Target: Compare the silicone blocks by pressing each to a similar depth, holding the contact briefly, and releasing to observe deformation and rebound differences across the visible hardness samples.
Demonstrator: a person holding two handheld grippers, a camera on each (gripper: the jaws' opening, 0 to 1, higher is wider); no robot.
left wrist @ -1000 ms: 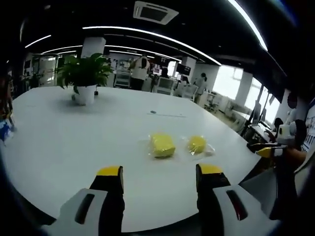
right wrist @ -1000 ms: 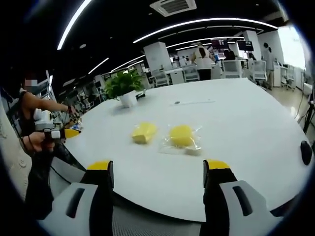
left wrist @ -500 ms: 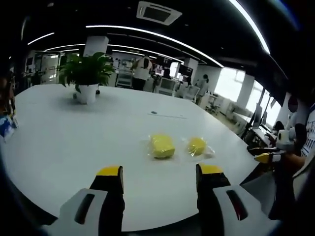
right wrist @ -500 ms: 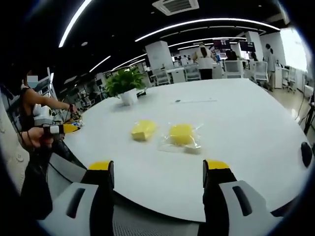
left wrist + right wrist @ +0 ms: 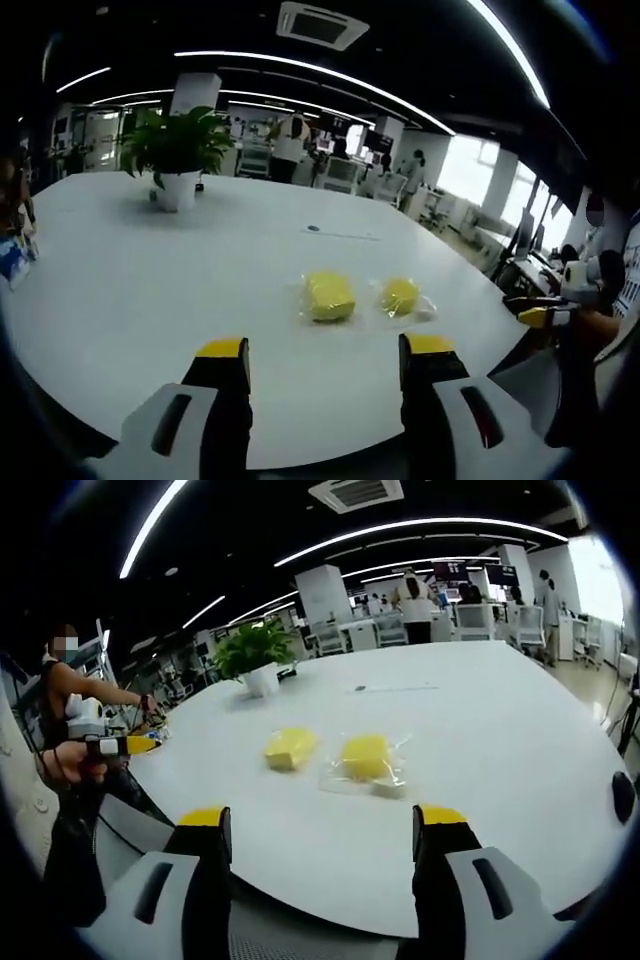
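bench [image 5: 130, 290]: large, white, rounded edge | middle: two yellow silicone blocks side by side, apart, square block [image 5: 329, 296], rounder block [image 5: 400, 294] on clear plastic wrap | far side: potted plant [image 5: 175, 152] in white pot | beyond blocks: small thin item [image 5: 312, 228], cannot tell what

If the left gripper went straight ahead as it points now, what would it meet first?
Probably the square yellow block, which lies ahead between the open jaws of the left gripper on the white table; depth is uncertain.

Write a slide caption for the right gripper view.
Open right tool poised at the white table edge, facing two yellow silicone blocks, one on clear plastic.
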